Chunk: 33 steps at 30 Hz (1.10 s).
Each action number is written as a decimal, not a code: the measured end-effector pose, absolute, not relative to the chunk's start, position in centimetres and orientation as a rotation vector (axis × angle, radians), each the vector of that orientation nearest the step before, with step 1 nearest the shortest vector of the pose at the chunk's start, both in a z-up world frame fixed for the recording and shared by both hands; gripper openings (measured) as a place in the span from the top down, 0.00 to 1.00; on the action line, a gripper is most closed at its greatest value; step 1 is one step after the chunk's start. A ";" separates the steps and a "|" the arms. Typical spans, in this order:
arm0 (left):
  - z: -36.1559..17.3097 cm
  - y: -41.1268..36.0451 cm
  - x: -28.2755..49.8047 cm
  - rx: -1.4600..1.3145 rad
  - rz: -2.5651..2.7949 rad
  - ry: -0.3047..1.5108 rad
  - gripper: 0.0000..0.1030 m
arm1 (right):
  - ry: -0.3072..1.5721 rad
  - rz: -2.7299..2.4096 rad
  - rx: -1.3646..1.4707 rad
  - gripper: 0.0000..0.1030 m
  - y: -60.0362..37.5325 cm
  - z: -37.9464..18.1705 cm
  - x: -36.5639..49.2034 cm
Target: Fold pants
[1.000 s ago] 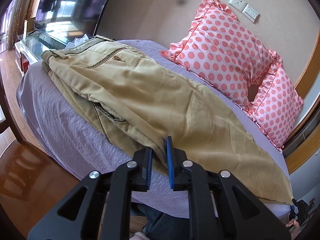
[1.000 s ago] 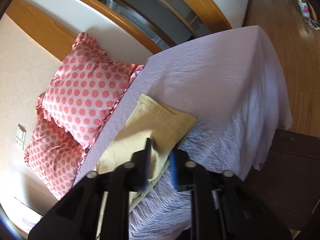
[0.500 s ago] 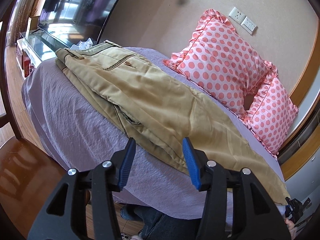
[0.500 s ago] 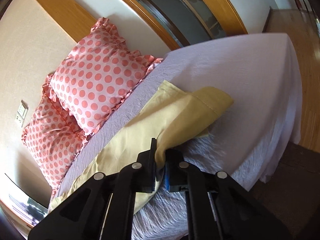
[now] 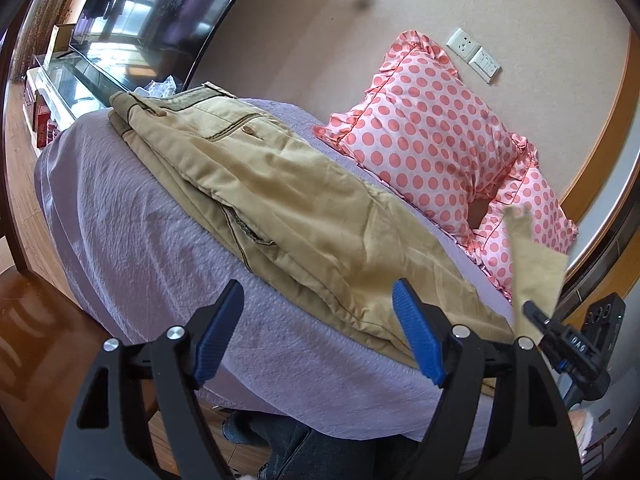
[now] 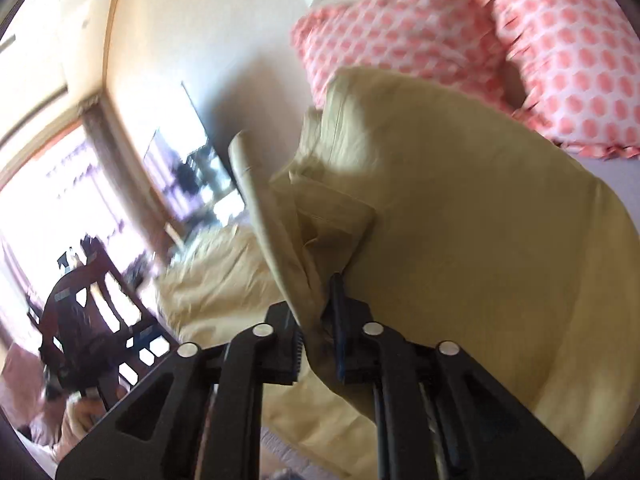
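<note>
Now the left tongs (image 5: 316,332), spread wide and empty, have let go of the pants (image 5: 288,200) lying on the bed (image 5: 132,232) beside the pillow (image 5: 428,128), while the right tongs (image 6: 318,332), clamped on the hem, have swung it up toward the waistband, starting the fold.

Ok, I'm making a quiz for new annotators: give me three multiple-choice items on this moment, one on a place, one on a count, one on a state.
1. Where do the khaki pants lie?
A. on the floor
B. on the lilac bedspread
C. over a chair

2. How many polka-dot pillows lean at the wall?
A. one
B. two
C. four

3. How is the left claw?
A. open, holding nothing
B. shut on the pants
C. shut on a pillow

Answers:
1 B, the pants spread across the bedspread.
2 B, two pink spotted pillows sit side by side.
3 A, its blue pads stand wide apart, while the right claw pinches the pants' leg end.
</note>
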State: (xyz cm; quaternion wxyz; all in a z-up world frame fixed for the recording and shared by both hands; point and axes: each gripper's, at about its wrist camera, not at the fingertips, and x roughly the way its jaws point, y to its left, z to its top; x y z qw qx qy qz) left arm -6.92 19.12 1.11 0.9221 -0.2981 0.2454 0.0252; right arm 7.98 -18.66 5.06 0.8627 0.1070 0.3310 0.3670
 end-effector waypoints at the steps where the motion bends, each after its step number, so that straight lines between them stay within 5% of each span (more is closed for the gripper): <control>1: 1.2 19.3 -7.0 -0.611 0.049 0.500 0.23 | 0.737 0.775 0.185 0.68 -17.4 4.1 7.7; 5: 1.4 20.9 -7.0 -0.615 0.076 0.477 0.22 | 0.750 0.779 0.229 0.34 -17.5 2.7 7.3; 33: 1.1 30.0 -1.3 -0.978 0.122 0.506 0.20 | 0.740 0.768 0.322 0.25 -18.4 2.0 8.1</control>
